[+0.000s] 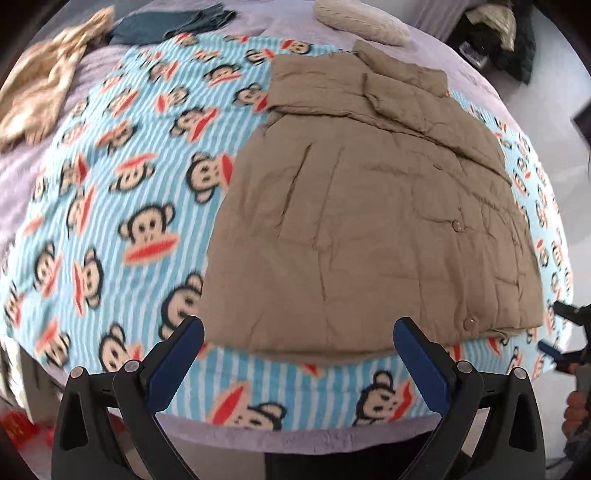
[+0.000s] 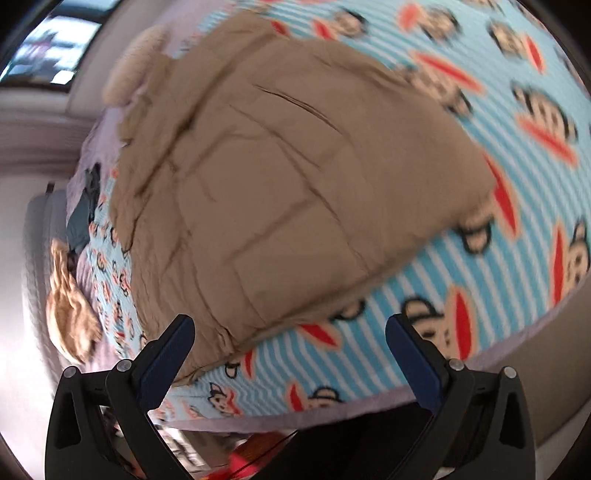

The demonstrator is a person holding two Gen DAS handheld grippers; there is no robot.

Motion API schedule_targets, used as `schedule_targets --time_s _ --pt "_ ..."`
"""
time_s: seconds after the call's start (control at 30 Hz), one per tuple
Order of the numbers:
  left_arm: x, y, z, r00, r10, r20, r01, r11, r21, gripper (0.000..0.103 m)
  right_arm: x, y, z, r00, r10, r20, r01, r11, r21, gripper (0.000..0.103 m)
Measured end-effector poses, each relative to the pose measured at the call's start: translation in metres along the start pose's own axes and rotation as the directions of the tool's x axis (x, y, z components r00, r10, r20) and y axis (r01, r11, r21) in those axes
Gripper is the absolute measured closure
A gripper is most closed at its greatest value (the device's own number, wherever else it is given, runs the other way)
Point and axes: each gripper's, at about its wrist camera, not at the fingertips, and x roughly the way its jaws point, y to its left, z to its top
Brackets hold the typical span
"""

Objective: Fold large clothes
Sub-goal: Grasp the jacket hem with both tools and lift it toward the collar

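Note:
A tan quilted jacket (image 1: 373,218) lies partly folded on a blue striped monkey-print blanket (image 1: 122,206), buttons along its right side. My left gripper (image 1: 299,332) hovers open above the jacket's near hem, nothing between its blue pads. In the right wrist view the same jacket (image 2: 273,192) fills the middle, its near corner by the left finger. My right gripper (image 2: 288,328) stands wide open over that corner and the blanket (image 2: 480,258), holding nothing. The right gripper (image 1: 554,332) also shows at the far right edge of the left wrist view, with a hand under it.
A beige furry garment (image 1: 44,85) and a dark teal folded cloth (image 1: 173,22) lie at the far left of the bed. A pale cushion (image 1: 362,18) sits behind the jacket. The bed's lilac edge (image 1: 295,439) runs under my left gripper.

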Motion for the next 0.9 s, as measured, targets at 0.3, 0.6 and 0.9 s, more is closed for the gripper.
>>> schedule_targets --time_s 0.3,0.6,0.9 --pt "0.042 0.039 -0.031 0.968 -0.24 -0.068 0.201 0.912 -0.357 0.0 -0.001 -0.044 0.016 0.995 0.1 -0.019 -0.097 0.99 0.105 0.0" --pt "0.095 0.032 -0.028 0.944 -0.318 -0.092 0.25 0.866 -0.433 0.0 0.013 -0.082 0.024 0.989 0.148 -0.026 -0.139 0.966 0.218 0.001" --pt "0.114 0.014 -0.004 0.934 -0.351 -0.069 0.294 0.862 -0.413 0.0 0.036 -0.1 0.04 0.977 0.213 0.024 -0.208 0.916 0.344 0.029"
